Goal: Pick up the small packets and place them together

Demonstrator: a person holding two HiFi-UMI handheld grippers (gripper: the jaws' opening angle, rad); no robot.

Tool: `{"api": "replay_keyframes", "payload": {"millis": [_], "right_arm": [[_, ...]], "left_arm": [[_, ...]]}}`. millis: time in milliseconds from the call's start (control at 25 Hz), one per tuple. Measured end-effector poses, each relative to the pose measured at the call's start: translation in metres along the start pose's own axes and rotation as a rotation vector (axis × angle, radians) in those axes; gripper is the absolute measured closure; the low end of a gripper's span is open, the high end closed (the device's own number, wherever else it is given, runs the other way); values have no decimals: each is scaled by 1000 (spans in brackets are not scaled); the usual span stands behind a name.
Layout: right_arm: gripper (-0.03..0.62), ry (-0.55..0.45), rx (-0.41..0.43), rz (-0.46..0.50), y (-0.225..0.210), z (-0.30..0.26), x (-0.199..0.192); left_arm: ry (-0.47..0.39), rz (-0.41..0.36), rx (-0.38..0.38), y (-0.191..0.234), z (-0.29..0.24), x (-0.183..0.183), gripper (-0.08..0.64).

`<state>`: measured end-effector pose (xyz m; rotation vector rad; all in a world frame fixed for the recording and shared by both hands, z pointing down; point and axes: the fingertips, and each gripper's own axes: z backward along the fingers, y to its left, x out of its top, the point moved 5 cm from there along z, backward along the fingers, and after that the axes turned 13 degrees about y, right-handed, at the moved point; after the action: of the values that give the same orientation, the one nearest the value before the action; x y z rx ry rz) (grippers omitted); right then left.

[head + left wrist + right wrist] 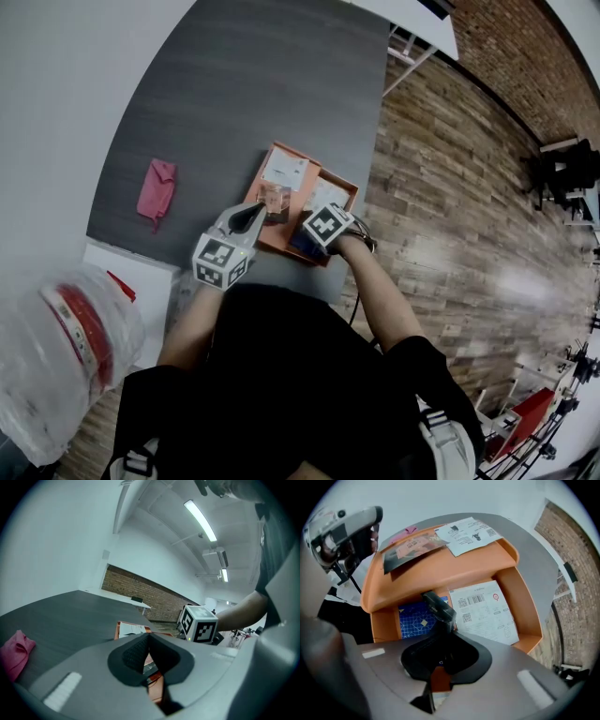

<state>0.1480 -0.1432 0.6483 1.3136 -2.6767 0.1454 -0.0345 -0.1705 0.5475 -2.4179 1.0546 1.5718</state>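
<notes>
An orange tray (349, 187) sits on the dark grey table (234, 84). My left gripper (251, 216) is shut on a flat brown packet (412, 549) and holds it over the tray's raised part, beside a white printed packet (468, 535). In the left gripper view the left gripper (149, 656) has its jaws nearly together, and little of the packet shows. My right gripper (443, 632) is shut on a small dark packet (437, 604) over the tray's lower compartment. A blue patterned packet (412, 620) and a white label sheet (485, 609) lie there.
A pink cloth (157, 190) lies on the table left of the tray. A white box (127, 272) and a clear plastic bag (66, 347) stand at the near left. The table's right edge meets a wooden floor (450, 234).
</notes>
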Motion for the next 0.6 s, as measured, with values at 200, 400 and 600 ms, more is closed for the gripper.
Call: {"api": "replay_keyframes", "payload": {"millis": [200,400,600], "right_arm": [[575,-195,174,-71,1,19,-4],[577,-296,197,-126,-10,37,-17],[577,-374,175,-128,-13,60,-21]], "left_arm": [[11,-5,4,3,2,-2,561],[16,-13,1,3,1,-2,561],[19,-22,-1,0,0,1,561]]}}
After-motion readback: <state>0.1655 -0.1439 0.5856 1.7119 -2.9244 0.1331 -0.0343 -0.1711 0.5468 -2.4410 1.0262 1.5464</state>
